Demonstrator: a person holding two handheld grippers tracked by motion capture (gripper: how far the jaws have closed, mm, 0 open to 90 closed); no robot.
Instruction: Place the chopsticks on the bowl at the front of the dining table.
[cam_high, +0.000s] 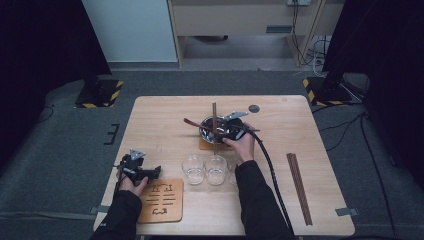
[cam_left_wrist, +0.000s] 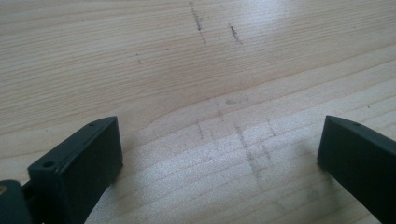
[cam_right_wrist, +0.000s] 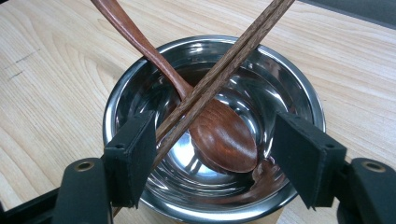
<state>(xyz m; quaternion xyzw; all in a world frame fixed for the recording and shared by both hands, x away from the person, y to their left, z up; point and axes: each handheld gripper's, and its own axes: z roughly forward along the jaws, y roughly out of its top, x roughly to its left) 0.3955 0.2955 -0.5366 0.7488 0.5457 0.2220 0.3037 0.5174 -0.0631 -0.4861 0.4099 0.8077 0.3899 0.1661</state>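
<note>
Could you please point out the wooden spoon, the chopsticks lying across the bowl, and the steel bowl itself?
Spoon (cam_right_wrist: 224, 135): right gripper view, on its scoop inside the bowl.
Chopsticks (cam_right_wrist: 219, 72): right gripper view, mid-length, above the bowl's hollow.
Bowl (cam_right_wrist: 303, 88): right gripper view, on its shiny right rim.

Pale wooden table (cam_high: 150, 120); coaster (cam_high: 206, 145) mid-table; glasses (cam_high: 205, 170) toward the near edge; trivet (cam_high: 161, 201) near-left corner; chopsticks (cam_high: 299, 187) along the right edge.

Lab/test rig, black curtains (cam_high: 30, 60), hazard-taped stand bases (cam_high: 100, 94), floor cables (cam_high: 310, 50)
</note>
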